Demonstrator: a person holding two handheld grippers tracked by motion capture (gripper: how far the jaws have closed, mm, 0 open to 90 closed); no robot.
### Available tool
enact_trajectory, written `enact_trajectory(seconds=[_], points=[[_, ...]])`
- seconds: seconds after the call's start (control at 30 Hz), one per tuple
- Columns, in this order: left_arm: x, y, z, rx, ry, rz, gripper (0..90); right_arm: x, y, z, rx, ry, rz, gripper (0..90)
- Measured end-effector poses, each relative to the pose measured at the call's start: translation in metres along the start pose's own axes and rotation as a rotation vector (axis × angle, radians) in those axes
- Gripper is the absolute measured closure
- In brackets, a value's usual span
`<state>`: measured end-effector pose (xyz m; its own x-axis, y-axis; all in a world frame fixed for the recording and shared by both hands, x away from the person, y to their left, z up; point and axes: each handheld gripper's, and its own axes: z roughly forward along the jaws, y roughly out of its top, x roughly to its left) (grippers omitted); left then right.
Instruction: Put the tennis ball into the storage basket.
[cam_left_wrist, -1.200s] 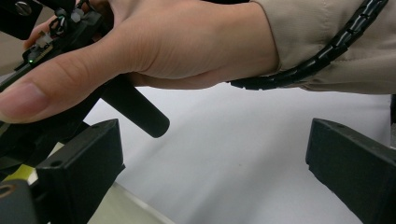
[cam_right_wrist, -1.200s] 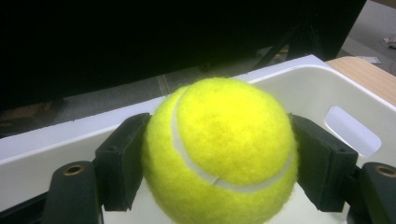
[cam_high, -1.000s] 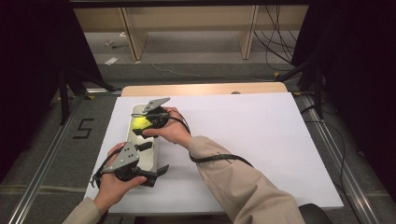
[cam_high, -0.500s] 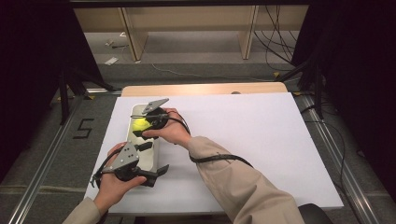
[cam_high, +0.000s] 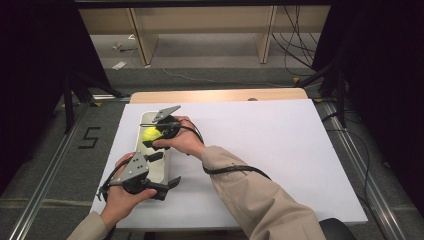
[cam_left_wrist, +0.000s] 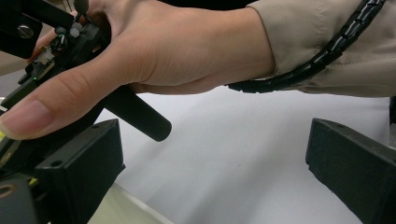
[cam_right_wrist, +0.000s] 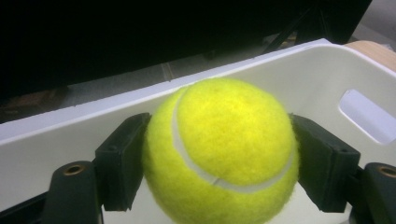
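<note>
Right tongs (cam_right_wrist: 219, 158), jaws just easing apart, clasp tennis ball (cam_right_wrist: 219, 149) inside white bin (cam_right_wrist: 327, 79), centre frame; left tongs (cam_left_wrist: 210, 177) gape empty, lower left, hand level.

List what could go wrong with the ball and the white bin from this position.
1. The right gripper pinches the tennis ball only at its round sides, so it could squirt out.
2. The ball hangs close to the white bin wall and might bounce when let go.
3. The left gripper, jaws apart, sits at the bin's near end and could nudge it.
</note>
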<state>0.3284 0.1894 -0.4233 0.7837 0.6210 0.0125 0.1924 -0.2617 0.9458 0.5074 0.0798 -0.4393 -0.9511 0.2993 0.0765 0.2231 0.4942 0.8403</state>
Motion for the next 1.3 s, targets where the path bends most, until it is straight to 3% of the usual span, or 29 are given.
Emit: enact_trajectory(seconds=[0.2,0.83,1.3], points=[[0.0,0.0,0.0,0.001,0.0,-0.003,3.7,-0.001,0.003,-0.003,-0.027,0.008,0.027,16.8],[0.0,0.0,0.0,0.0,-0.001,0.001,3.7,-0.003,0.008,-0.013,-0.072,-0.012,0.023,15.6],[-0.001,0.0,0.0,0.002,-0.001,-0.002,3.7,-0.006,0.007,-0.038,-0.104,-0.036,0.022,15.7]])
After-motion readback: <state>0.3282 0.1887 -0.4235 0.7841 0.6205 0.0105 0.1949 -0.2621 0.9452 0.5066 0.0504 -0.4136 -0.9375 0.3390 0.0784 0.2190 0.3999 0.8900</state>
